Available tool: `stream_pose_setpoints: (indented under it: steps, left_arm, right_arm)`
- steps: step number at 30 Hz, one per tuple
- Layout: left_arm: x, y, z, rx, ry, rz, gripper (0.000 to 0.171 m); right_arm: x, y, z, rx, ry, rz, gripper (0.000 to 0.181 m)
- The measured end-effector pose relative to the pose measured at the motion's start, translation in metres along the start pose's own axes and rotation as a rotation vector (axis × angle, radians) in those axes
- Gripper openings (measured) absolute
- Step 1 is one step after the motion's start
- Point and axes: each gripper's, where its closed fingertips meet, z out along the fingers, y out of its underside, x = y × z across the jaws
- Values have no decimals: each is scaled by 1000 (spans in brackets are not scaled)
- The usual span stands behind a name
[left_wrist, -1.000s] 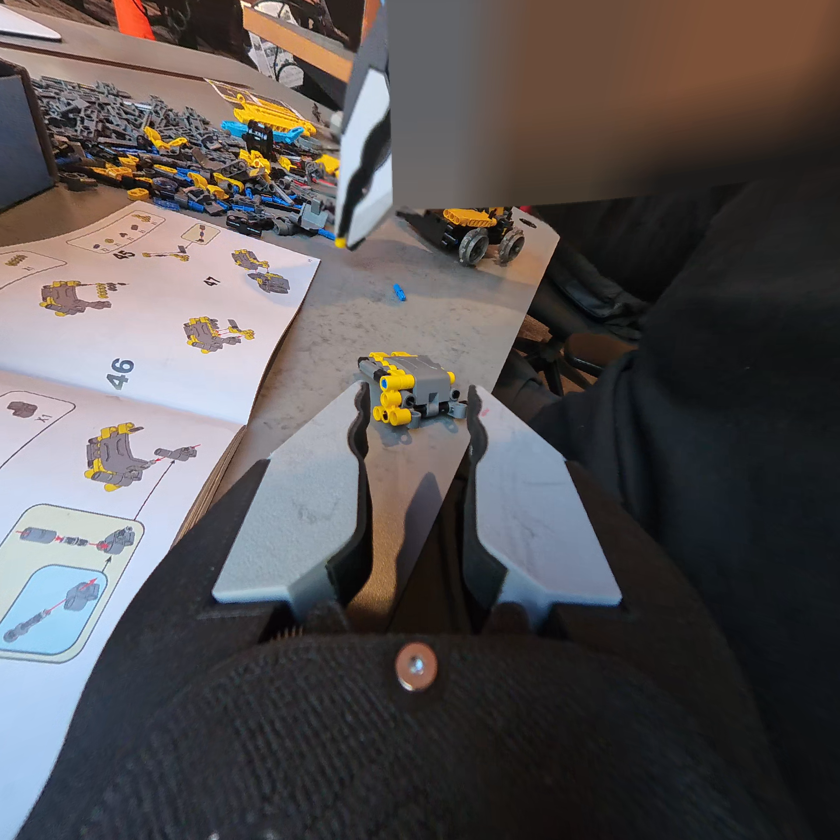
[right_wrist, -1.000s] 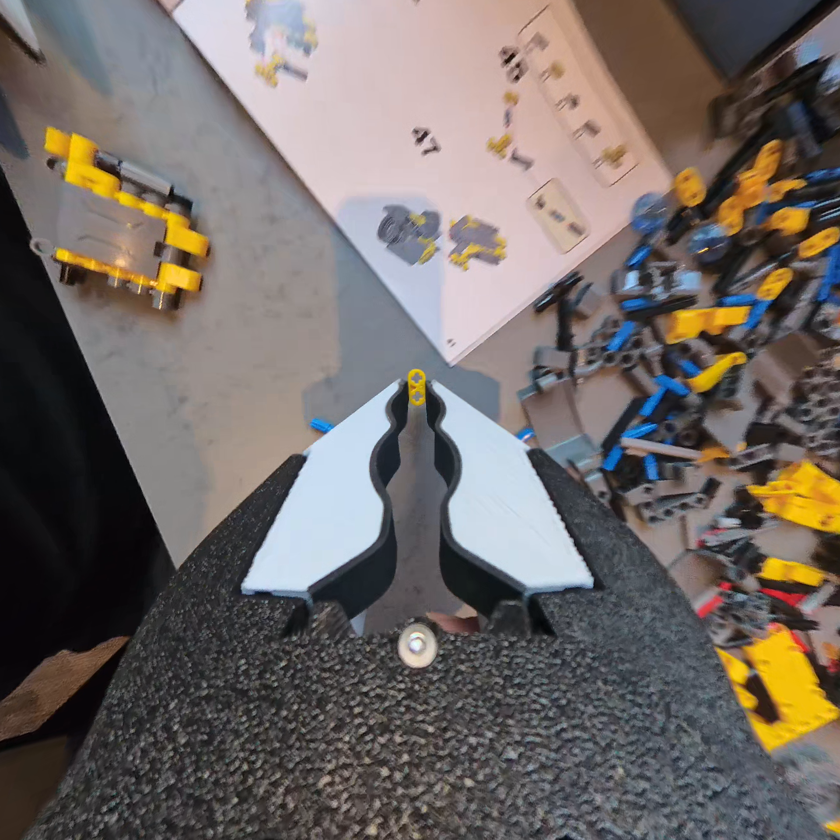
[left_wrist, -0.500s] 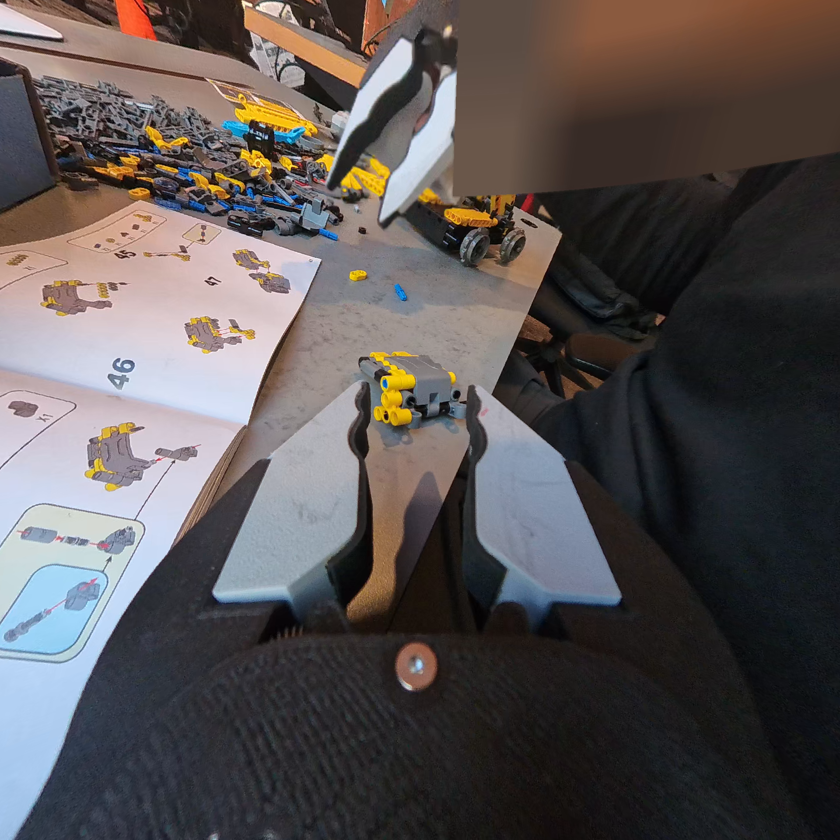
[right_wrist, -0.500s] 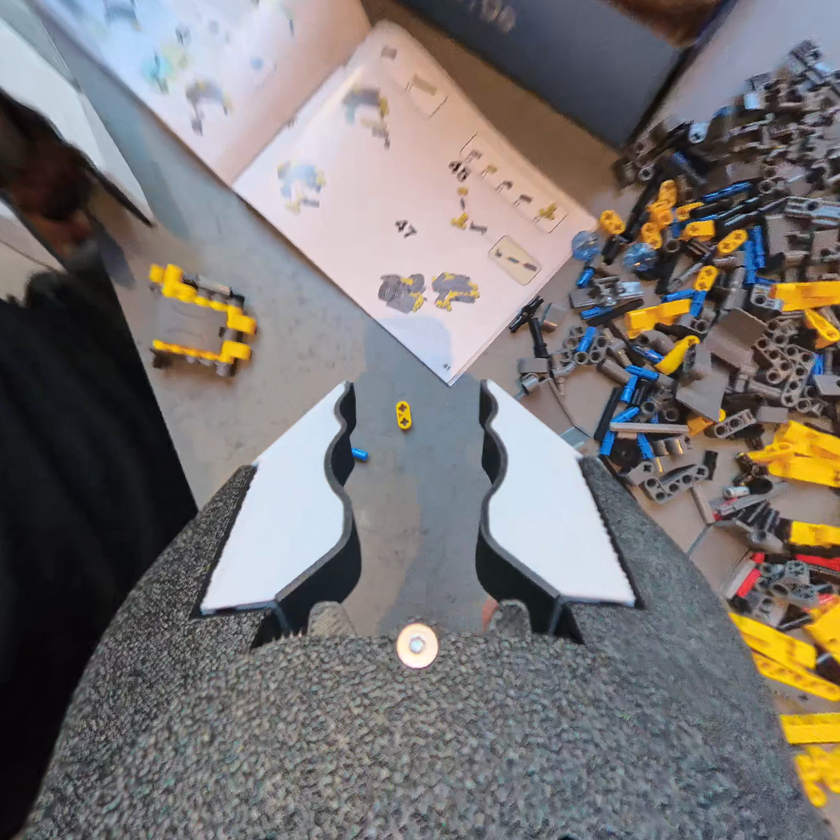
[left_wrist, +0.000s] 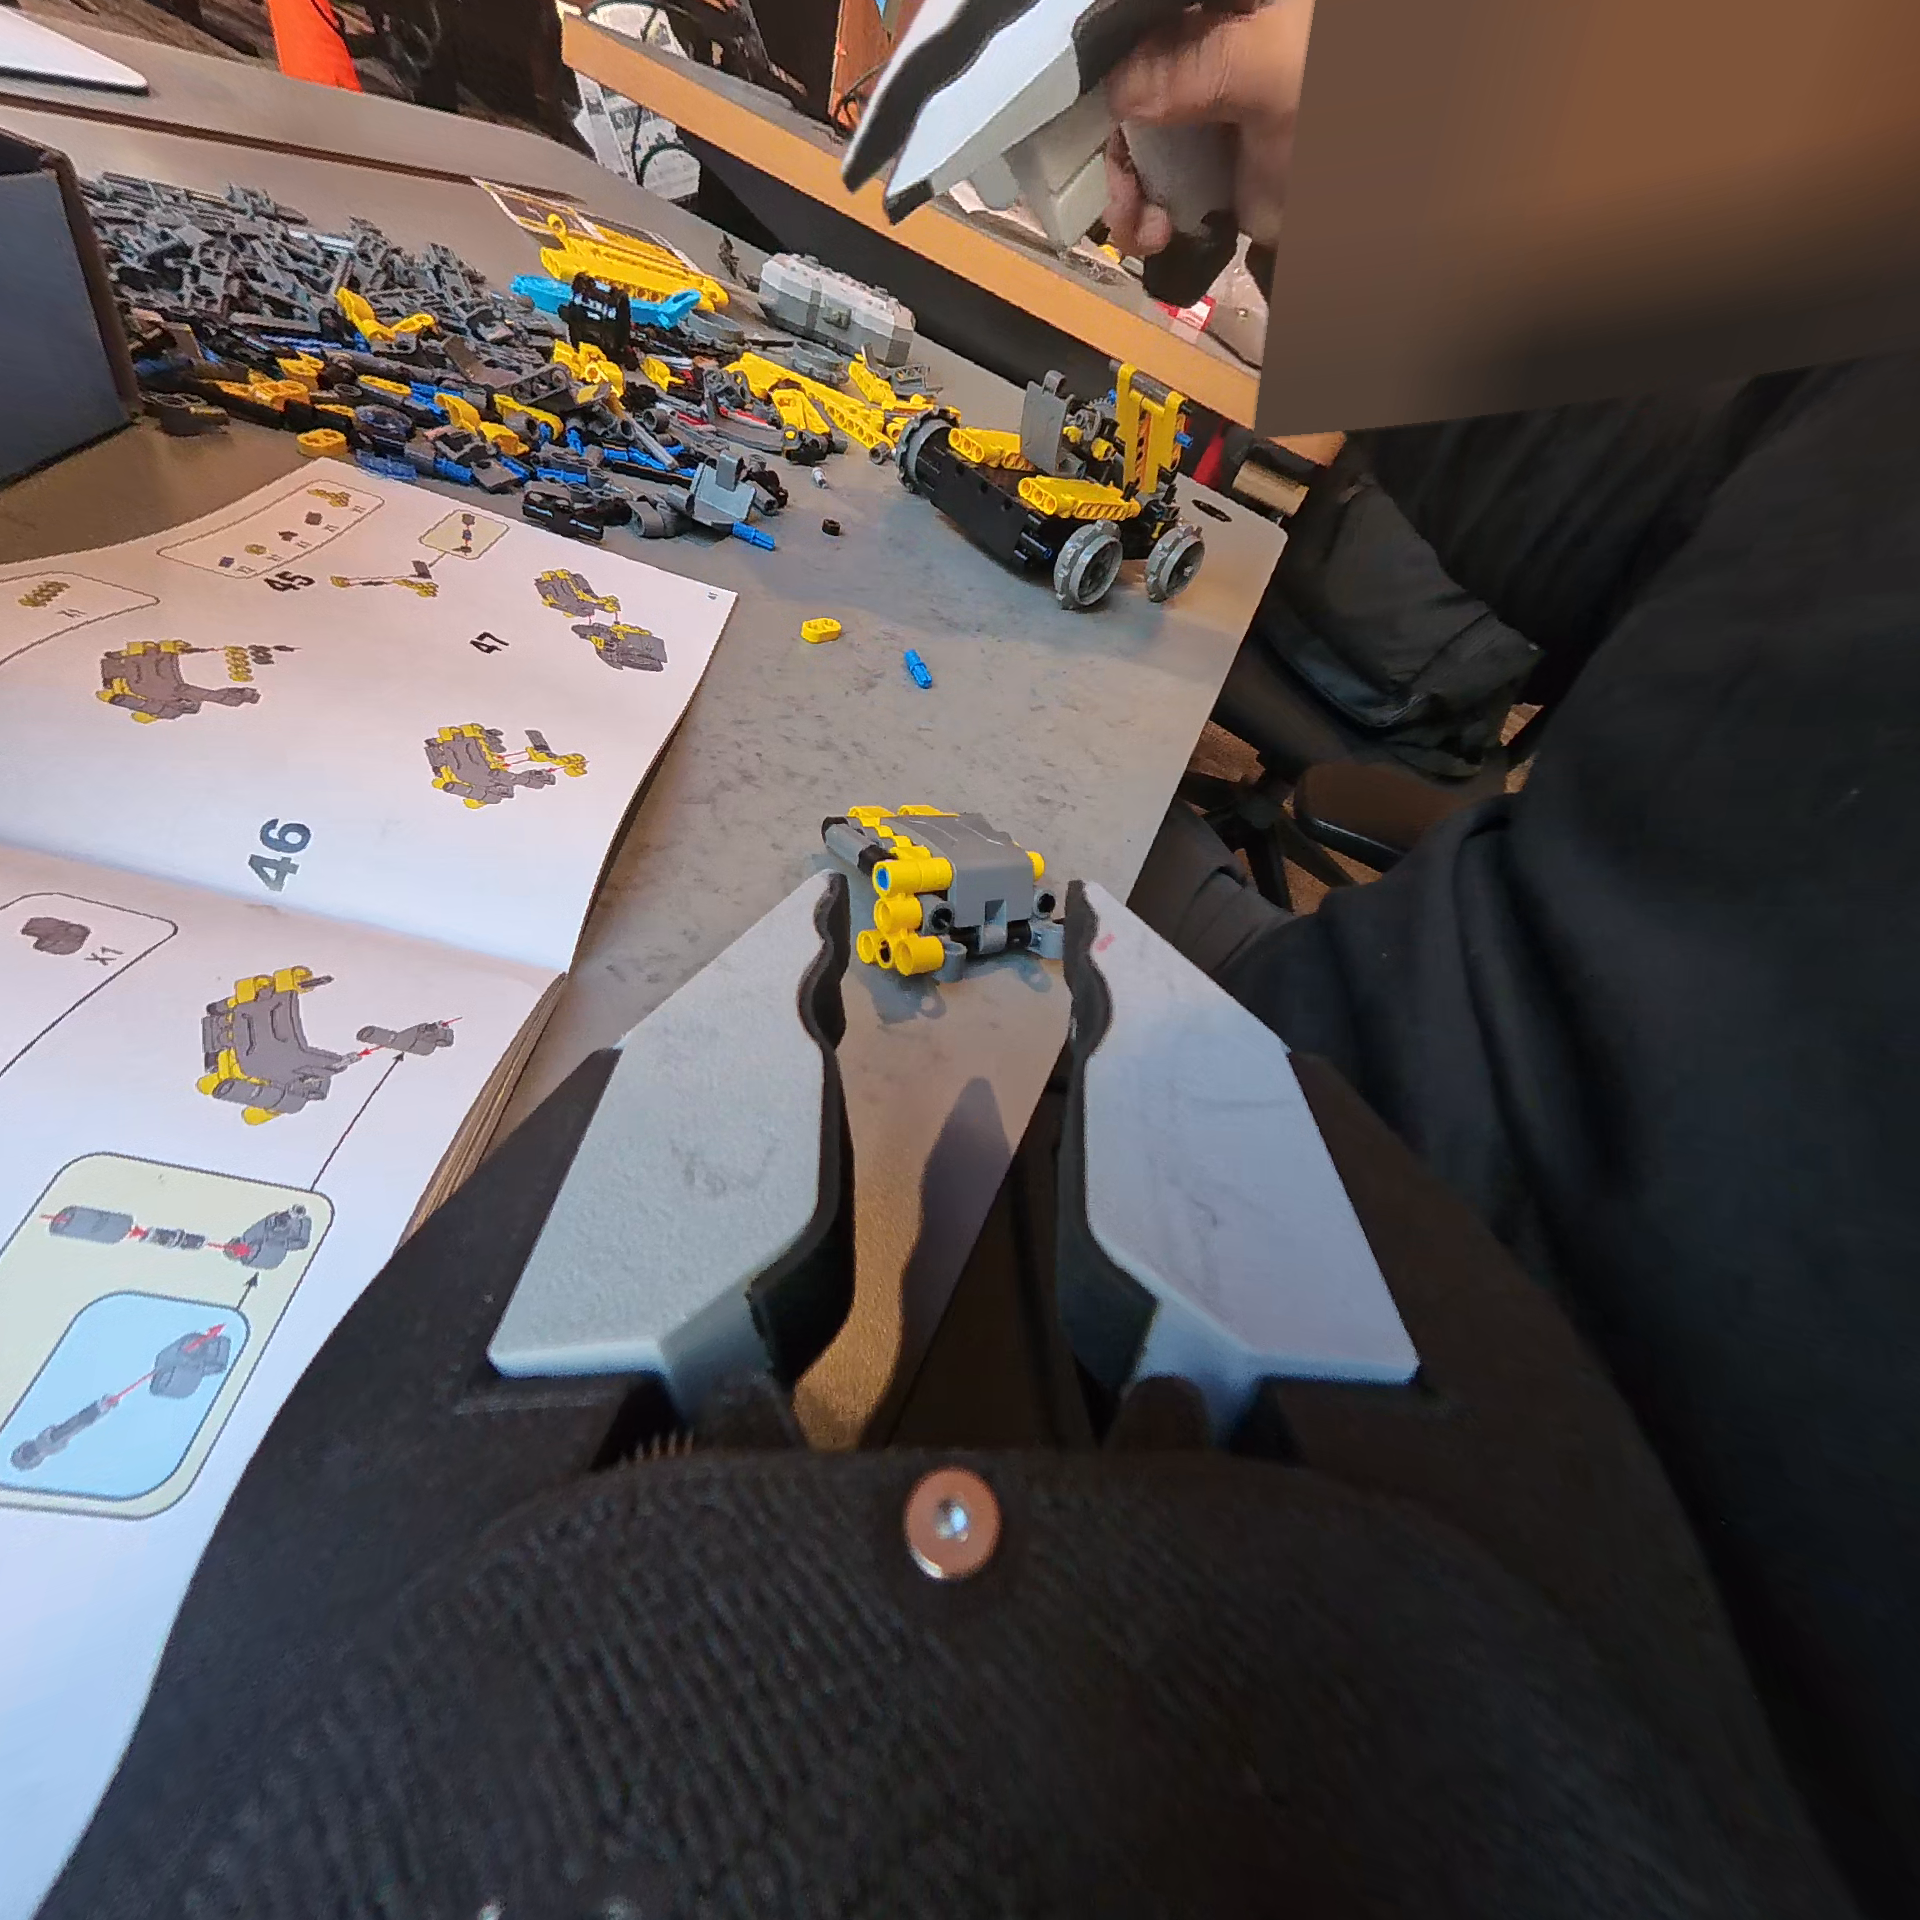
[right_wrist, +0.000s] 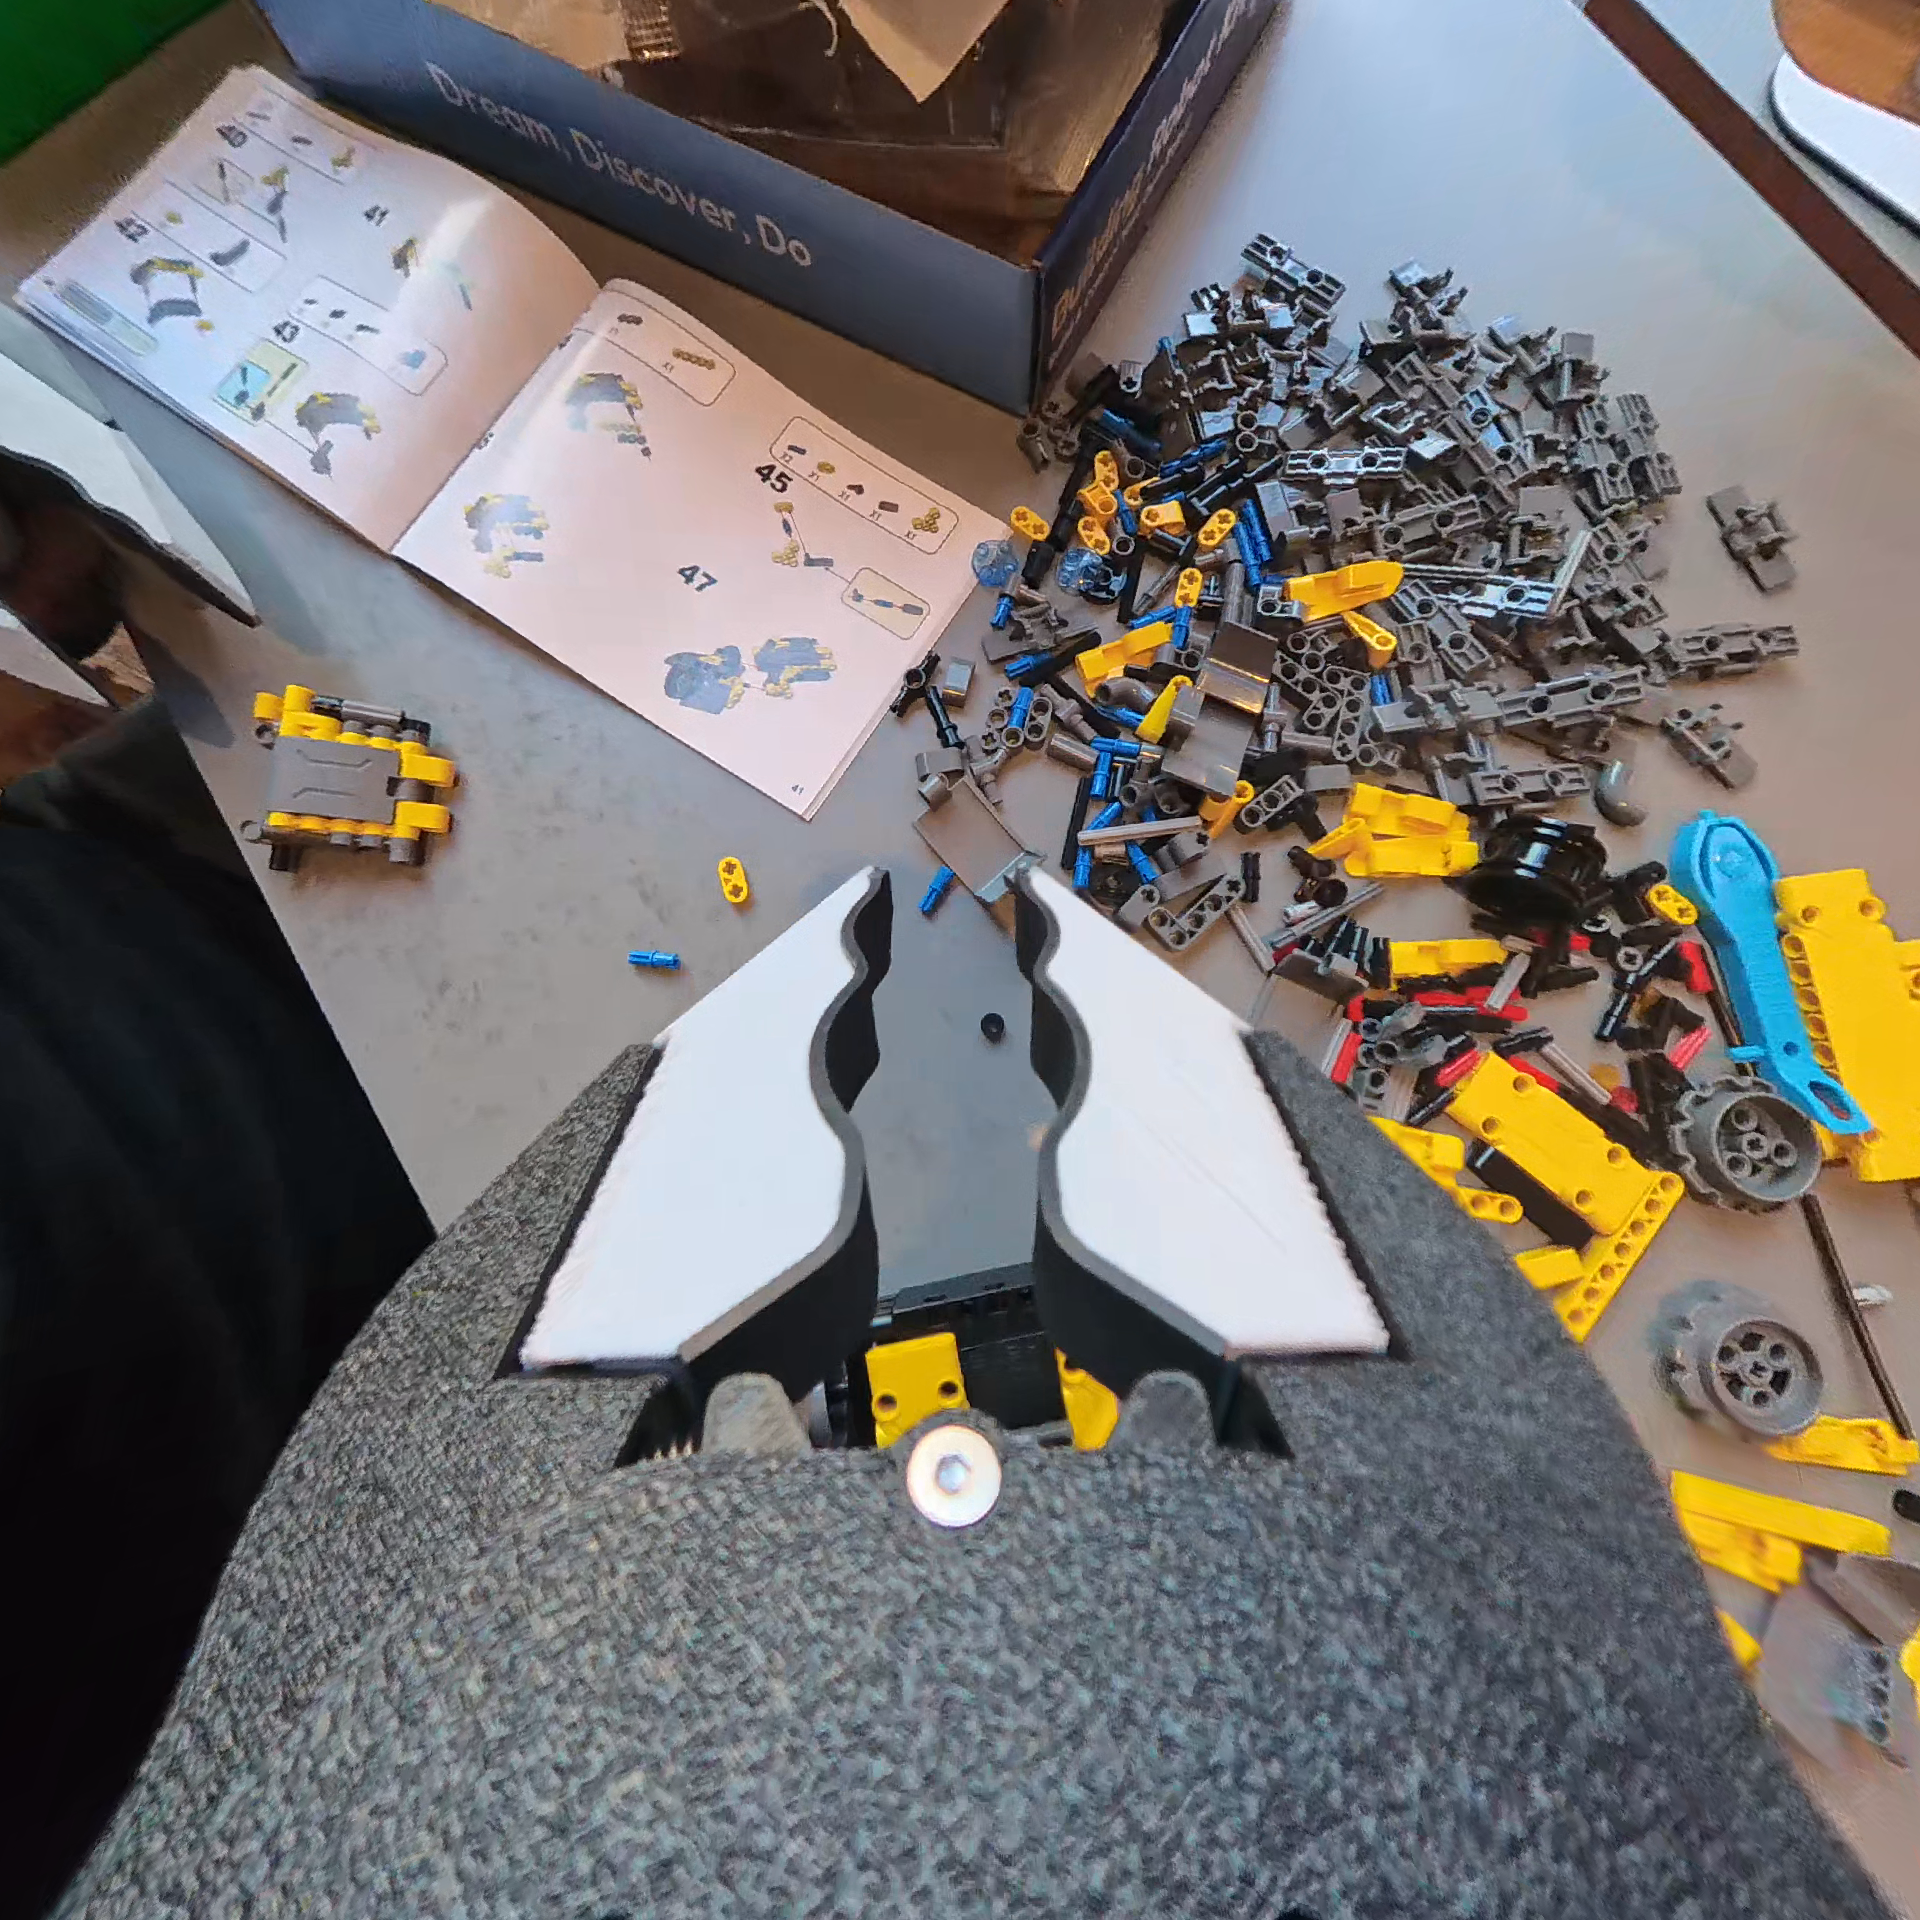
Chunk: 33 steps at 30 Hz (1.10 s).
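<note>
We see the left tool (left_wrist: 948, 904) low over the grey worktop (left_wrist: 914, 748), jaws parted, nothing gripped. The small grey-and-yellow block assembly (left_wrist: 940, 883) sits just past the tips, between them; contact with either finger is hard to call. Instruction booklet (left_wrist: 312, 748) lies open at 9 o'clock, its near edge cut off by the frame.

Right tool (right_wrist: 951, 883) is raised above the worktop, jaws partly open and empty. Loose yellow two-hole link (right_wrist: 734, 879) lies at 10 o'clock from its tips, blue pin (right_wrist: 654, 960) near it, both well clear. The parts pile (right_wrist: 1351, 675) spreads from 12 to 3 o'clock; single pieces there blur together. A wheeled yellow-and-black build (left_wrist: 1060, 488) is partly hidden under the right tool in its own view. The blue box (right_wrist: 727, 208) at 12 is cropped, contents unclear.
</note>
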Motion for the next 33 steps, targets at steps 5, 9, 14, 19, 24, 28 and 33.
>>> stream_pose_setpoints:
  steps: [5, 9, 14, 19, 24, 28, 33]
  left_arm:
    - [0, 0, 0, 0, -1, 1, 38]
    - [-1, 0, 1, -2, -1, 1, 37]
    - [0, 0, 0, -4, 5, -3, 37]
    - [2, 1, -1, -6, 16, -2, 38]
    - [2, 1, 0, -8, 23, 0, 37]
    - [2, 1, 0, -8, 24, -3, 37]
    - [1, 1, 0, -9, 22, -2, 36]
  right_arm:
    - [24, -7, -4, 73, 31, 52, 32]
    - [75, 11, 8, -114, 194, -6, 24]
    - [106, 17, 44, -267, 209, -46, 39]
    - [116, 23, 64, -312, 157, -49, 0]
    - [117, 37, 73, -335, 106, -19, 25]
    - [116, 49, 82, -391, 77, -43, 14]
    - [113, 53, 85, -407, 21, -60, 0]
